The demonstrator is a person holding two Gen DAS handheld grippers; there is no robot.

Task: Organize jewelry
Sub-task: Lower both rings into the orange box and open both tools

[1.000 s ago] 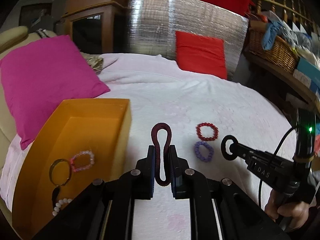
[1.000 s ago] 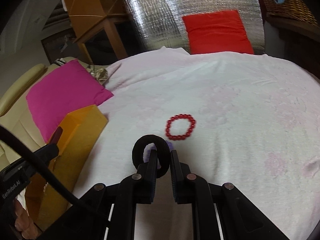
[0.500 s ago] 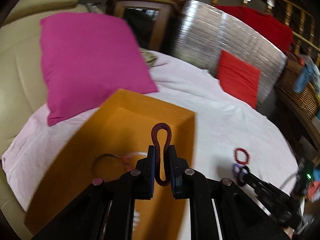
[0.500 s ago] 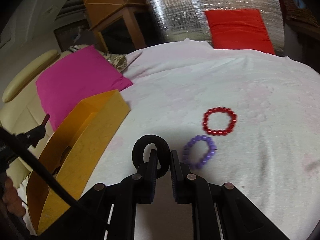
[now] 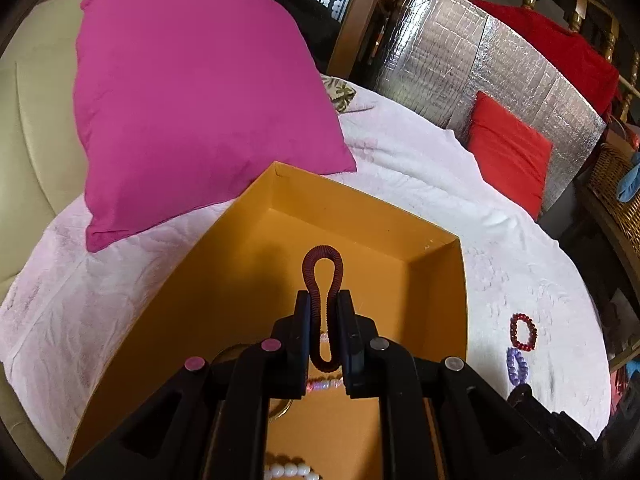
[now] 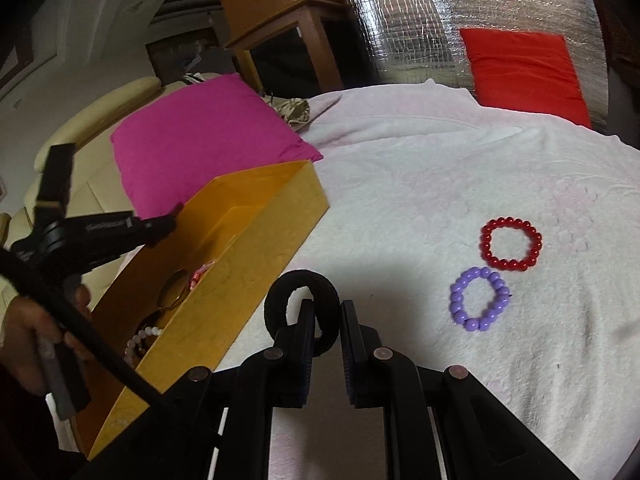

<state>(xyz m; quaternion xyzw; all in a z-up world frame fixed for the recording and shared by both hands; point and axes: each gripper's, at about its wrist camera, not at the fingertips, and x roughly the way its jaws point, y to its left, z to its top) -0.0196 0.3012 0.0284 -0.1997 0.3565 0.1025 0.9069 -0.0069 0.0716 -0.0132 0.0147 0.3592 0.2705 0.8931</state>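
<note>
My left gripper (image 5: pixel 324 300) is shut on a dark red coiled band (image 5: pixel 322 272), squeezed into a long loop, and holds it above the inside of the orange box (image 5: pixel 360 216). The box holds a gold ring, a pink bead bracelet and a white bead bracelet (image 5: pixel 288 471), mostly hidden by the jaws. My right gripper (image 6: pixel 327 308) is shut on a black hair tie (image 6: pixel 298 286) over the white cloth, just right of the box (image 6: pixel 256 248). A red bead bracelet (image 6: pixel 511 243) and a purple bead bracelet (image 6: pixel 480 298) lie on the cloth to its right.
A magenta pillow (image 5: pixel 192 92) lies behind the box on a beige sofa. A red cushion (image 5: pixel 510 156) leans on a silver foil panel (image 5: pixel 460 64) at the back. A wicker basket (image 5: pixel 616 184) stands far right. White cloth (image 6: pixel 440 184) covers the surface.
My left gripper swung left with the dark red band, from over the cloth to above the box. My right gripper moved left toward the box with the black hair tie.
</note>
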